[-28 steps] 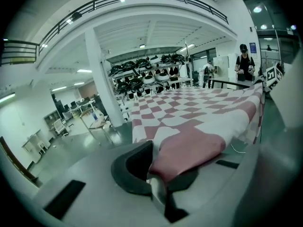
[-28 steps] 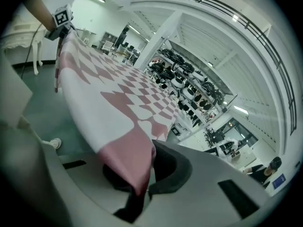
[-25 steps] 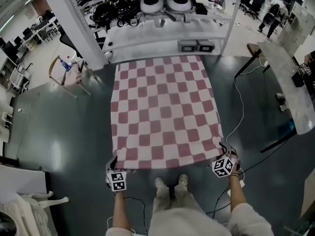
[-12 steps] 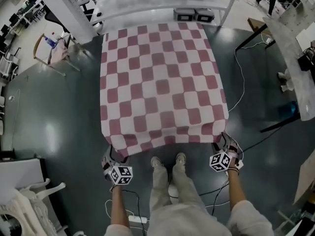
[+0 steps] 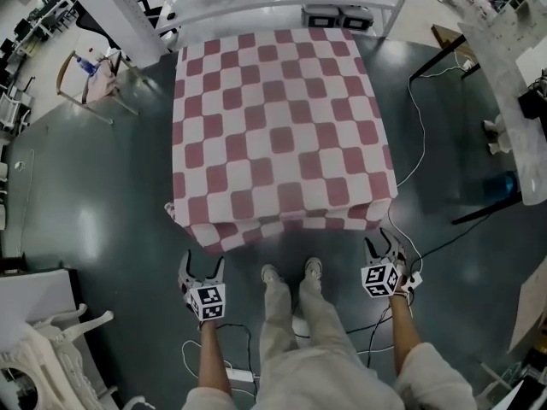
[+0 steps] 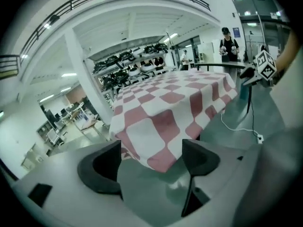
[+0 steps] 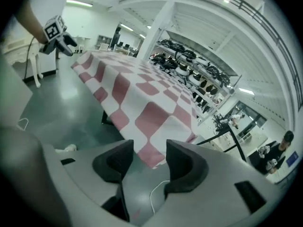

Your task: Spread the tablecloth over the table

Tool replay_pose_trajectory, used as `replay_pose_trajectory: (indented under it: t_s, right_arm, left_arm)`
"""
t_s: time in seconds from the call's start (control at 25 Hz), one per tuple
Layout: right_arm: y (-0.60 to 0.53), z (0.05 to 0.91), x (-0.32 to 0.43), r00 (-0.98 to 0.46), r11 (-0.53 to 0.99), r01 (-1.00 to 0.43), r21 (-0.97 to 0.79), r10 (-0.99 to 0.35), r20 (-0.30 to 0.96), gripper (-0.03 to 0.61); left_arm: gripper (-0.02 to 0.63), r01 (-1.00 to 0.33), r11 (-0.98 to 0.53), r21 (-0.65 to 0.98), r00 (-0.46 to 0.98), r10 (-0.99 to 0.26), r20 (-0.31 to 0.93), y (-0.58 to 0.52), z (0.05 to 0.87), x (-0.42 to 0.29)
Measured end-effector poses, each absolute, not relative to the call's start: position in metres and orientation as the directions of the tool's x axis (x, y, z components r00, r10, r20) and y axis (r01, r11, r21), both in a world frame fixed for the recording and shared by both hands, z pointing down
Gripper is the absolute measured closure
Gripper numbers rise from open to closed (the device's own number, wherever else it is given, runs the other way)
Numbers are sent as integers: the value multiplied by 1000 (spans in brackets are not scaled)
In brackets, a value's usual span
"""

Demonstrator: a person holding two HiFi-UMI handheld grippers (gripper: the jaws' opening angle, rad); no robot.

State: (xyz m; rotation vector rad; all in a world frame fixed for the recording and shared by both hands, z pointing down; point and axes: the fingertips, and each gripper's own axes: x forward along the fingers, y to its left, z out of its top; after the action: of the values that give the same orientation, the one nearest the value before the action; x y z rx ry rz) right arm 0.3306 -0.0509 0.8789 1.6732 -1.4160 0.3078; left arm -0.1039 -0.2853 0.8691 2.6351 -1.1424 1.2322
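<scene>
The red-and-white checked tablecloth [image 5: 282,126] lies flat over the table, and its near edge hangs down over the front. My left gripper [image 5: 202,265] sits below the near left corner of the cloth, apart from it. Its jaws have just opened and stand wide, and in the left gripper view [image 6: 151,157] the cloth corner [image 6: 158,157] hangs beyond them. My right gripper [image 5: 383,244] is under the near right corner. Its jaws [image 7: 149,152] opened and have just been closing partway. They press on nothing, and the cloth corner [image 7: 149,157] hangs past the tips.
A shelving rack [image 5: 273,7] with gear stands past the table's far end. A chair [image 5: 94,79] is at the left and a pale tabletop [image 5: 513,58] at the right. Cables [image 5: 414,169] trail over the dark floor. The person's shoes [image 5: 291,272] are between the grippers.
Both grippers let go of the cloth's near corners and dropped lower, away from the cloth. The near edge, lifted a second ago, now drapes down the table's front.
</scene>
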Motion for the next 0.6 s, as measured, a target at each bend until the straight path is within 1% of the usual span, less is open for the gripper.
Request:
replay_pose_trajectory:
  t_s: [0.04, 0.12, 0.16, 0.2, 0.28, 0.32, 0.36, 0.4, 0.6]
  right_arm:
    - [-55, 868, 330, 316, 18, -896, 444, -677, 665, 369]
    - [-66, 846, 329, 315, -45, -914, 403, -707, 634, 410]
    - [-71, 835, 328, 313, -70, -921, 383, -720, 620, 438]
    - [-76, 824, 327, 310, -93, -928, 361, -732, 607, 463]
    - [-82, 802, 325, 300, -131, -940, 314, -756, 582, 518]
    - [-85, 791, 324, 295, -147, -945, 292, -769, 567, 544]
    - [-89, 778, 323, 292, -160, -948, 274, -782, 551, 553]
    - [-93, 766, 322, 288, -170, -951, 259, -794, 536, 565]
    - [-109, 712, 315, 266, -187, -960, 210, -846, 462, 565]
  left_arm:
    - [209, -642, -722, -258, 434, -619, 654, -286, 860, -101]
    - [313, -680, -698, -225, 456, -642, 616, -289, 838, -94]
    - [377, -699, -684, -209, 464, -655, 596, -290, 826, -91]
    - [413, -713, -673, -196, 471, -666, 578, -291, 814, -88]
    - [537, -724, -667, -174, 491, -676, 549, -291, 792, -81]
    - [552, -724, -670, -163, 505, -676, 537, -291, 782, -75]
    - [580, -723, -674, -152, 519, -675, 524, -291, 772, -70]
    - [582, -724, -676, -139, 533, -675, 510, -293, 761, -65]
    - [588, -723, -685, -90, 591, -681, 433, -302, 705, -41]
